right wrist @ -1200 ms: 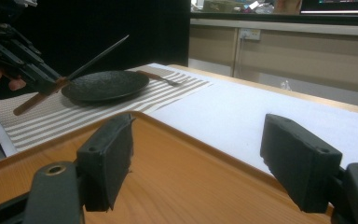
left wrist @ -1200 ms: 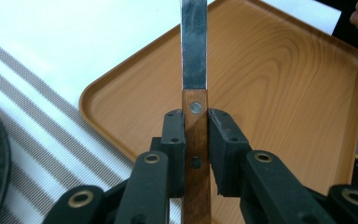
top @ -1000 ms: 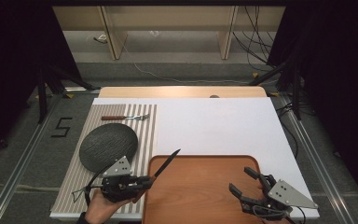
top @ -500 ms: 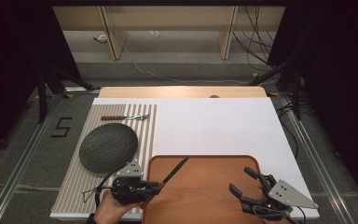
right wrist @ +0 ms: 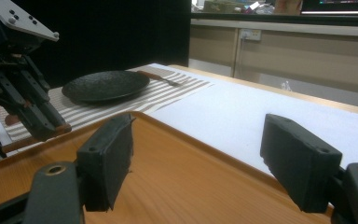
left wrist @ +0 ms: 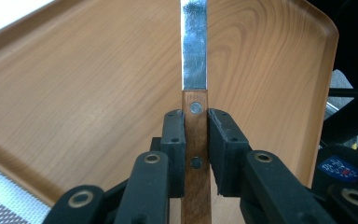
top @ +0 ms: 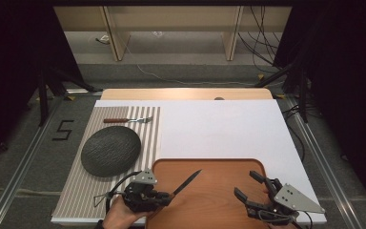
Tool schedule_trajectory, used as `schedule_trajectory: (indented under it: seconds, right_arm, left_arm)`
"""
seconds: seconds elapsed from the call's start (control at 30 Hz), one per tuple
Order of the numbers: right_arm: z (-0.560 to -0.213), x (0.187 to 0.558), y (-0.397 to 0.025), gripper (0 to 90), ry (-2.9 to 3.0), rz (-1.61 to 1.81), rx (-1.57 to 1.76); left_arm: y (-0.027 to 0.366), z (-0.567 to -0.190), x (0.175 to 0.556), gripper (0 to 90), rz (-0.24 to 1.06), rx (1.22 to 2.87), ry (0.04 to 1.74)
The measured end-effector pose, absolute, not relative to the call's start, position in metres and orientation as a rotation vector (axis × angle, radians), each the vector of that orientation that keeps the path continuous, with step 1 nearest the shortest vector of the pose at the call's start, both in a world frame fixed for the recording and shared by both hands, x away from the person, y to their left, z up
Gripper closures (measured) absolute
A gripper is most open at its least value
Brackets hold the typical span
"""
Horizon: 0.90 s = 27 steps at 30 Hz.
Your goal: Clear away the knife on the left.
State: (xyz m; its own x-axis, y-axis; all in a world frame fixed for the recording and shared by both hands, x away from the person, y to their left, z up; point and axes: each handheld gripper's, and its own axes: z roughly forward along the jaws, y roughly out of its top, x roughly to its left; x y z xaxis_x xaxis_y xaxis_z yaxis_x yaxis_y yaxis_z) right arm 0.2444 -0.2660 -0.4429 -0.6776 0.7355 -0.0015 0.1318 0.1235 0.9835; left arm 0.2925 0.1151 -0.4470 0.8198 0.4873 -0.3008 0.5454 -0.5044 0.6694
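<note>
**High view: left gripper holding a knife over the wooden tray**

High view is showing the left gripper [top: 164, 196] sitting at the near left corner of the wooden tray [top: 219, 164], its jaws clamping the wooden handle of a knife [top: 187, 182]. The blade is pointing forward and to the right, lying over the tray's surface; whether it is touching the wood cannot be told. In the left gripper view, the two black jaws are pressing on either side of the riveted handle, with the steel blade running up across the tray.

The right gripper [top: 249, 185] is hovering over the tray's near right part, jaws standing wide apart and holding nothing. The right gripper view is confirming this gap.

A dark round plate [top: 110, 150] is resting on a striped placemat [top: 150, 129] left of the tray. A fork [top: 127, 120] is lying on the mat just beyond the plate. Everything is sitting on a white table [top: 219, 129].
</note>
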Motion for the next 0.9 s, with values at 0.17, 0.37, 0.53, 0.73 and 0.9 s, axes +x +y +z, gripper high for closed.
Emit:
schedule_trajectory:
  seconds: [0.17,0.37,0.53,0.73,0.9]
  right_arm:
    - [-0.443,0.245,-0.266,26.6,1.91,1.586,0.835]
    - [-0.443,0.244,-0.266,26.6,1.913,1.583,0.834]
    - [-0.443,0.245,-0.266,26.6,1.913,1.583,0.836]
    - [-0.443,0.245,-0.266,26.6,1.915,1.582,0.837]
    - [-0.443,0.245,-0.266,26.6,1.914,1.582,0.837]
  left_arm:
    - [0.109,-0.448,0.292,76.8,-0.102,2.235,0.755]
    - [0.102,-0.451,0.292,76.8,-0.13,2.266,0.754]
    - [0.097,-0.454,0.292,76.8,-0.146,2.306,0.746]
    - [0.09,-0.46,0.293,76.8,-0.173,2.346,0.743]
    - [0.087,-0.464,0.295,76.8,-0.193,2.366,0.743]
